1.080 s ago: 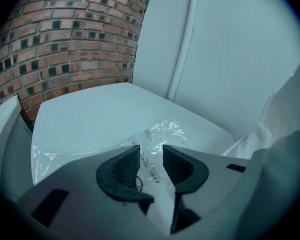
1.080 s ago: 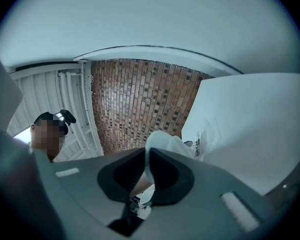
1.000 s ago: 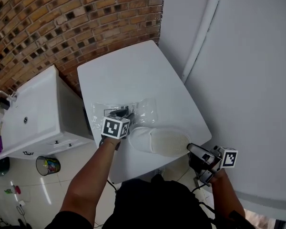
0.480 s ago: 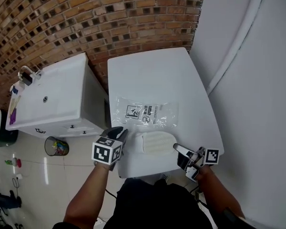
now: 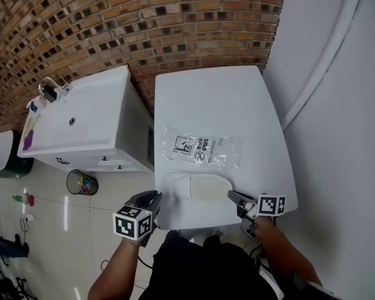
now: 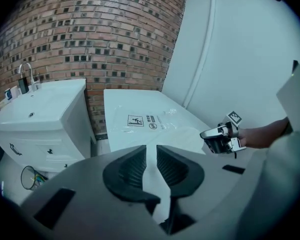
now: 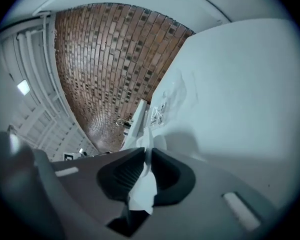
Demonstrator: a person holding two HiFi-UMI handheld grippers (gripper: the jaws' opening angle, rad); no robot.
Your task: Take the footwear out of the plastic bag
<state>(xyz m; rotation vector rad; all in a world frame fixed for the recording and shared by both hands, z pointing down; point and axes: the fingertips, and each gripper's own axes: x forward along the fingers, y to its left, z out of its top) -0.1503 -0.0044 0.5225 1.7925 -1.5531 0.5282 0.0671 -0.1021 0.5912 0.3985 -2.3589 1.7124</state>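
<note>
The left gripper (image 6: 151, 154) has ribbed black pads in a grey, smooth plastic body. Its jaws have just been closing and stand a narrow slit apart, with nothing between them. The right gripper (image 7: 146, 156), of the same build, has jaws that have just been opening a little. They also stand a thin slit apart, and only pale surface shows through the gap, so nothing is pinched.

In the head view, the left gripper hangs off the front left corner of the white, smooth, rounded-corner worktop (image 5: 206, 95), at about 8 o'clock from the footwear. The right gripper sits at the front edge at about 4 o'clock from it, its tip just beside the footwear's end. Whether they touch cannot be told.

The white, soft-looking oval fabric slipper (image 5: 197, 186) lies flat on the worktop near the front edge, fully outside the bag. Its long axis runs from 9 to 3 o'clock. The raised, slightly creamier upper appears to fill the 3 o'clock end, with the flatter open part towards 9 o'clock.

The clear, crinkled, flat plastic bag with black printed marks (image 5: 200, 149) lies just beyond the slipper at 12 o'clock, its long side also roughly 9 to 3.

At 9 o'clock from the worktop stands a glossy white basin cabinet (image 5: 81, 127), and a rough red-brown brick wall (image 5: 112, 24) lies at 12 o'clock.
</note>
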